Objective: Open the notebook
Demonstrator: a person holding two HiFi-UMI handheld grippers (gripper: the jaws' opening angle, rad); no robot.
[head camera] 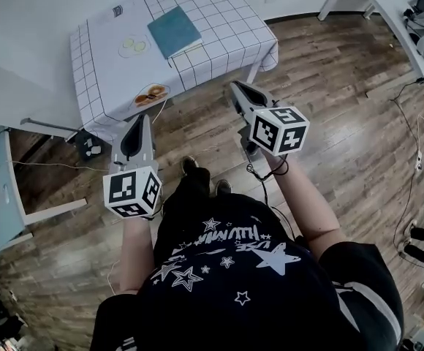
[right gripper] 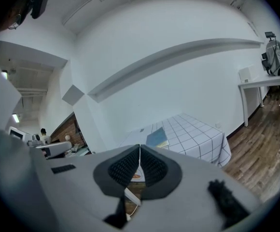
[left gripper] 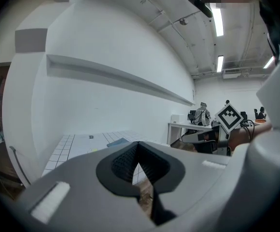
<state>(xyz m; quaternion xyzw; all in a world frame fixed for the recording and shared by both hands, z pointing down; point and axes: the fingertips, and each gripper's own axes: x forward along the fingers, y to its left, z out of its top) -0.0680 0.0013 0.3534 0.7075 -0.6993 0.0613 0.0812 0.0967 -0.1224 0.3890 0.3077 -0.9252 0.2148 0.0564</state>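
A closed teal notebook (head camera: 174, 31) lay on the checked surface (head camera: 223, 22). The left gripper (head camera: 143, 118) and right gripper (head camera: 235, 88) hung short of it — fingers pressed together, empty.

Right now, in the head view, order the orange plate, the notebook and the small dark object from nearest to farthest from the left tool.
1. orange plate, at the near edge, just beyond the left tool.
2. notebook, mid-table, toward the right.
3. small dark object, at the far edge.
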